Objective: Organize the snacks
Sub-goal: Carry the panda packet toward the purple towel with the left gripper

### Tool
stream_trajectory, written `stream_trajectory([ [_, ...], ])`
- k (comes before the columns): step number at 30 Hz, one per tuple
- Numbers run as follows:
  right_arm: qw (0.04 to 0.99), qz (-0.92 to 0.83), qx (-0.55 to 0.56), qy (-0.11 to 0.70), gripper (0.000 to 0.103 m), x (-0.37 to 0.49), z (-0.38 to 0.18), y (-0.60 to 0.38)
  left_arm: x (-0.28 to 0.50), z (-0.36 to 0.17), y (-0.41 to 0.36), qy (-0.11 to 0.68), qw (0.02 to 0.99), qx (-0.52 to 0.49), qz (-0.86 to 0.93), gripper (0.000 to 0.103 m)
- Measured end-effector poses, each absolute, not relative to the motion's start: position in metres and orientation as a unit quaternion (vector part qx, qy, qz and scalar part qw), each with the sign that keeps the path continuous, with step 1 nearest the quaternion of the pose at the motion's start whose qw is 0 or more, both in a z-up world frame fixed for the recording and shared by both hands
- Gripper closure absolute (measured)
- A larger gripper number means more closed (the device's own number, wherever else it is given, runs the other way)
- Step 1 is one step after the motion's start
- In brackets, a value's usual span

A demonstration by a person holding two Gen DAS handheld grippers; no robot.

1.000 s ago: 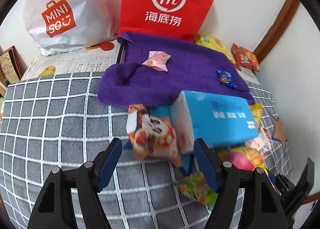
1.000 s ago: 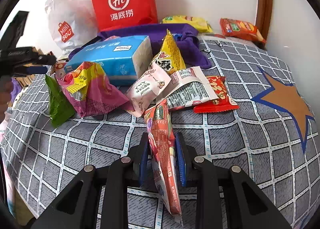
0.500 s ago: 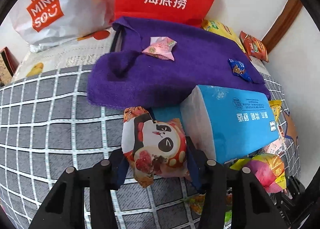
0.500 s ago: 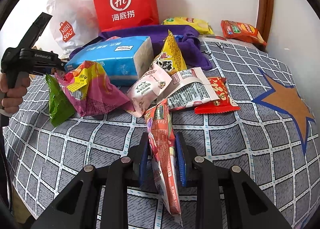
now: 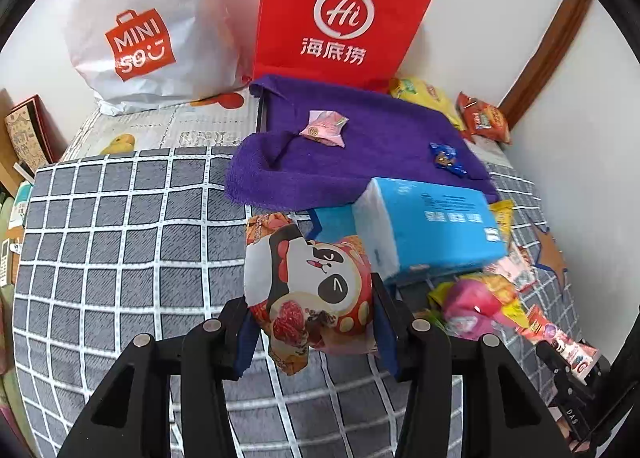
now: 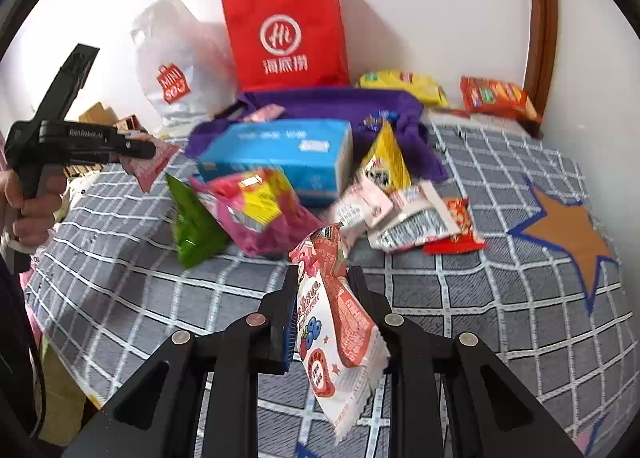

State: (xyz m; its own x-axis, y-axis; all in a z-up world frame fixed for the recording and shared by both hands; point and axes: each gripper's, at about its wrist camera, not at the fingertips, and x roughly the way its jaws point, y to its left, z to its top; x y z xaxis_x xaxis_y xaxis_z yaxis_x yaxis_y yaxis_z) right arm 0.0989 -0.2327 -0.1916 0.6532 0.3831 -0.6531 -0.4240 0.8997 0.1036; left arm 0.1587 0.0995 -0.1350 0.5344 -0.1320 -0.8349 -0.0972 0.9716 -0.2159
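The left hand-held gripper (image 5: 310,322) is matte black, with two angular fingers (image 5: 424,342), each carrying a round silver screw head and a blue pad on its inner face. The right hand-held gripper (image 6: 324,306) has the same black body, silver screws and blue pads. Seen from the right wrist view, the left unit's black pistol handle bears small pale lettering along its side.
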Motion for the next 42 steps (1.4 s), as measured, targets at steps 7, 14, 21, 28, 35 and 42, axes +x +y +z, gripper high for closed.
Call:
stream_trajectory([
  [7, 0.922, 0.219, -0.019, 0.318, 0.080, 0.081, -0.151, -0.225, 0.138, -0.117, 0.086, 0.468, 0.874, -0.128, -0.034, 0.056],
  [14, 0.931, 0.210, -0.008, 0.298, 0.080, 0.075, -0.118, -0.222, 0.126, -0.095, 0.070, 0.451, 0.882, -0.124, -0.053, 0.056],
  [21, 0.932, 0.208, -0.004, 0.298, 0.080, 0.080, -0.099, -0.220, 0.117, -0.080, 0.059, 0.436, 0.890, -0.117, -0.065, 0.056],
  [28, 0.934, 0.210, -0.007, 0.290, 0.080, 0.090, -0.077, -0.212, 0.116, -0.060, 0.050, 0.415, 0.901, -0.106, -0.070, 0.056],
  [35, 0.933, 0.211, -0.002, 0.293, 0.080, 0.111, -0.069, -0.210, 0.129, -0.048, 0.046, 0.403, 0.908, -0.097, -0.068, 0.056],
  [42, 0.931, 0.211, -0.002, 0.298, 0.080, 0.140, -0.069, -0.205, 0.154, -0.048, 0.046, 0.406, 0.906, -0.101, -0.067, 0.056],
])
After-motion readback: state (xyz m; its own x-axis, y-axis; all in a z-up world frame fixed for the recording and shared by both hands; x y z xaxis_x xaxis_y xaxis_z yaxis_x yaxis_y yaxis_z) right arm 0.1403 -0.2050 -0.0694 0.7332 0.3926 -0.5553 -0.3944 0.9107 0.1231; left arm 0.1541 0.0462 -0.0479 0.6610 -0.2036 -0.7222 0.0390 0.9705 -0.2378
